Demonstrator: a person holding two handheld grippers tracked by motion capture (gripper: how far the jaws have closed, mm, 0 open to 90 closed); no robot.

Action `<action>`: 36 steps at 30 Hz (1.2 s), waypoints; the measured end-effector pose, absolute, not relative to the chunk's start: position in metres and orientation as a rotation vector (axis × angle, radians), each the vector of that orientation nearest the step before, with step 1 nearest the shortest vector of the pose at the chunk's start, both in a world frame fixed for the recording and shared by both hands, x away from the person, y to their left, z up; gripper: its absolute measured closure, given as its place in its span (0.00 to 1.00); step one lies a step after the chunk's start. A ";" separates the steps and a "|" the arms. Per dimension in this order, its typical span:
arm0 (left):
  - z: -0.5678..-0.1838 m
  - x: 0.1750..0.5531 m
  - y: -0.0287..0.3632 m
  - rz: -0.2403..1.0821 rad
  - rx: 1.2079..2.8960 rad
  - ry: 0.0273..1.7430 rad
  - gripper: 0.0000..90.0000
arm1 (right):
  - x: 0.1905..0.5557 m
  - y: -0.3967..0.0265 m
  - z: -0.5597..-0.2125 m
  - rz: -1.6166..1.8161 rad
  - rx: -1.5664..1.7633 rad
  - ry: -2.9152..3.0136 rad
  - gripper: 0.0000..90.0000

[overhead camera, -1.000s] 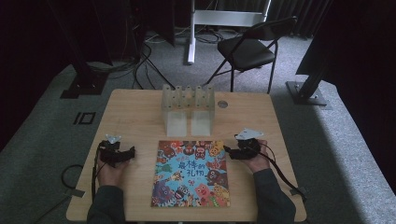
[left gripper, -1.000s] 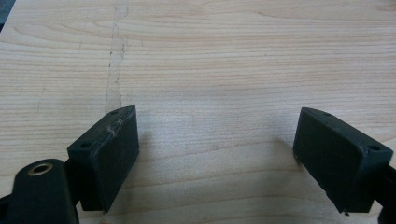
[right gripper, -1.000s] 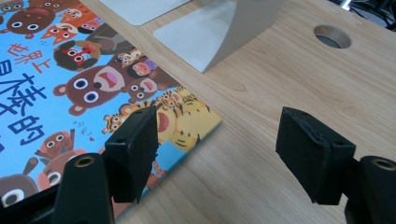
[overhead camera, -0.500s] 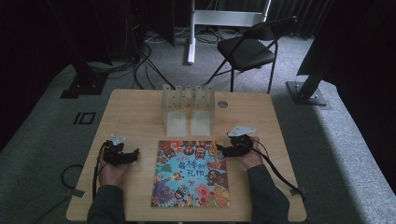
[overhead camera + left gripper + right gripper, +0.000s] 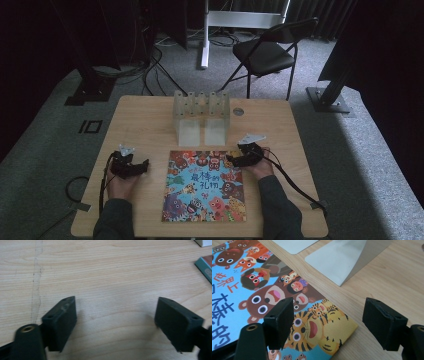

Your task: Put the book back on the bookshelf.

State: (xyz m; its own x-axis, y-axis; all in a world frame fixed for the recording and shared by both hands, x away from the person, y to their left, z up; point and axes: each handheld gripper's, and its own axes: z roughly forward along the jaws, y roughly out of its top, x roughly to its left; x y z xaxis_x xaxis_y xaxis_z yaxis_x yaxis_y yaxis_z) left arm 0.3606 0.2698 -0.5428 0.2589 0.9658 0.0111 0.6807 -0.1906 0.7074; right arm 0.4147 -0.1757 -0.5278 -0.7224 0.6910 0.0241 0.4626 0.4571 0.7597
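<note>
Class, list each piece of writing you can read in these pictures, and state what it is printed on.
"最棒的礼物": large blue characters on the picture book cover, as best it reads in the high view.
Small orange characters above that title, in the right gripper view: too skewed to read.
Nothing else carries legible writing.

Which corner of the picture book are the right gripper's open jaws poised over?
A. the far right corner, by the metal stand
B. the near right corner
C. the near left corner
A: the right gripper straddles the picture book at its tiger corner, beside the metal stand.
</note>
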 end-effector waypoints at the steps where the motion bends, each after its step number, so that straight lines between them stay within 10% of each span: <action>1: -0.542 0.359 0.268 0.587 1.947 1.448 0.28 | 0.416 -0.176 -0.530 1.128 0.989 2.424 0.28; 36: -0.525 0.253 0.133 0.452 2.215 0.814 0.02 | 0.419 -0.182 -0.544 1.205 1.074 2.446 0.28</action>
